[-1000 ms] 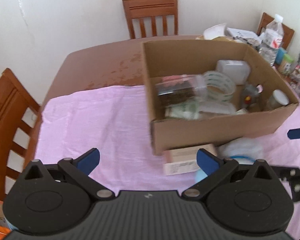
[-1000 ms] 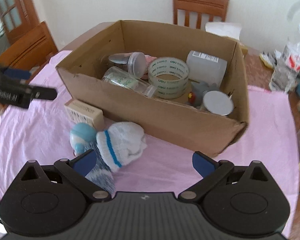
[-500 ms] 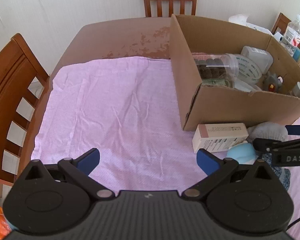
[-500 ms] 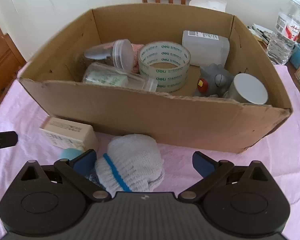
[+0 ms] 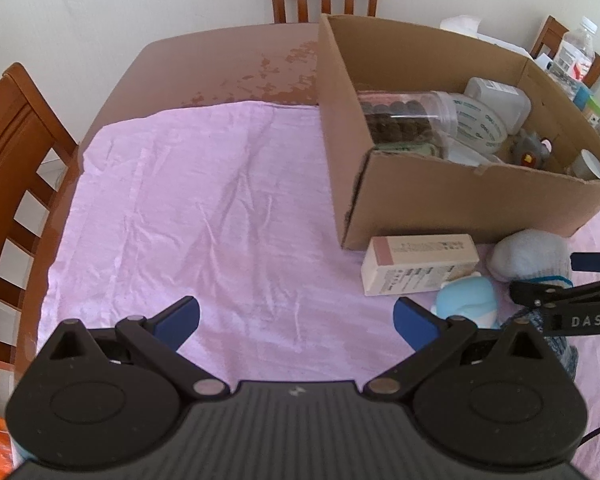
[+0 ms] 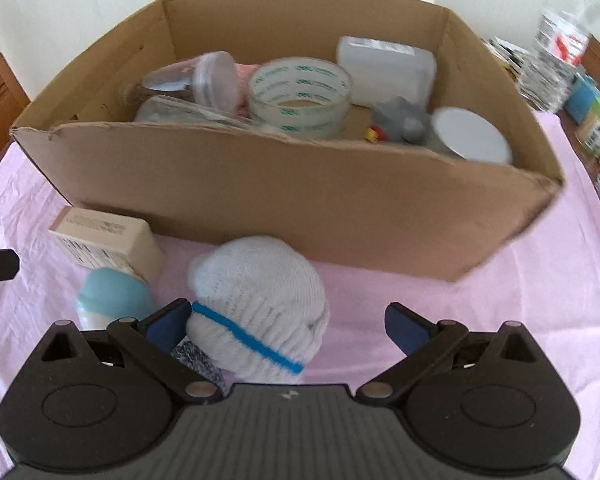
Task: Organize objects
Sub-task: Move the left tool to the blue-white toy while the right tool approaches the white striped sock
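Right claw (image 6: 286,326) spread wide over white sock bundle (image 6: 260,308), left fingertip touching it, by cardboard box (image 6: 300,200) front wall. Left claw (image 5: 296,318) agape over bare pink cloth (image 5: 204,216).

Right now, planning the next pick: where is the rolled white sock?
In the right wrist view, the rolled white sock lies on the pink cloth before the cardboard box.

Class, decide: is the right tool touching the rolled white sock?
Cannot tell. In the right wrist view the rolled white sock sits between the open right tool fingers, beside the left pad.
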The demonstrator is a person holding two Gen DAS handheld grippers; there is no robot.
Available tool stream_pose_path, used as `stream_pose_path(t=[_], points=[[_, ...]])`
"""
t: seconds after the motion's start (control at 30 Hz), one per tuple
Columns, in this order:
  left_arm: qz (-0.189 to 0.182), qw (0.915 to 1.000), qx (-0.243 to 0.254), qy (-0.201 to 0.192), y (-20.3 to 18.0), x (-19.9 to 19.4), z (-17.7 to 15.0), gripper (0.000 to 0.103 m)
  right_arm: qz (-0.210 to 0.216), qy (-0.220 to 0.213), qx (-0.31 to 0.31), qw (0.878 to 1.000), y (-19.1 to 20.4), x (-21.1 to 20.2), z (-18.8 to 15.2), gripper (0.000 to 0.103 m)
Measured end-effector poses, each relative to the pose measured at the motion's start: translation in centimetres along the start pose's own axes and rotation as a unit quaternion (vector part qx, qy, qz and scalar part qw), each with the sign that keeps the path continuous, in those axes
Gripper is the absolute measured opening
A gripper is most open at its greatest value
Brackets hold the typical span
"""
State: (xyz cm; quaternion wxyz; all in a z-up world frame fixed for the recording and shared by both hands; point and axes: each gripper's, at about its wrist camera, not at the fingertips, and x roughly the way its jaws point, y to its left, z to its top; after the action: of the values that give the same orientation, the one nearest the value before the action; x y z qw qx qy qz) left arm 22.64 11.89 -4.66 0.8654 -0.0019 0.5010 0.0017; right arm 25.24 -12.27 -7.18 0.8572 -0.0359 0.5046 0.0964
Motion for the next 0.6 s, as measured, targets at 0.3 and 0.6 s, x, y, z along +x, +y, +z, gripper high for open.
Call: stream_pose_path(t=[0.3, 0.6], points=[[-0.015, 0.9999, 0.006, 0.005, -1.4, -0.1, -0.5, 0.102, -0.009, 0.001, -0.02, 1.0, -3.7, -0.6, -1.0, 0.103], [-0.043, 0.9988, 0.023, 0.007, -4.3, -1.1, -1.6, 0.102, 0.039, 0.001, -0.071, 0.997, -6.2, -0.1, -1.7, 0.103]])
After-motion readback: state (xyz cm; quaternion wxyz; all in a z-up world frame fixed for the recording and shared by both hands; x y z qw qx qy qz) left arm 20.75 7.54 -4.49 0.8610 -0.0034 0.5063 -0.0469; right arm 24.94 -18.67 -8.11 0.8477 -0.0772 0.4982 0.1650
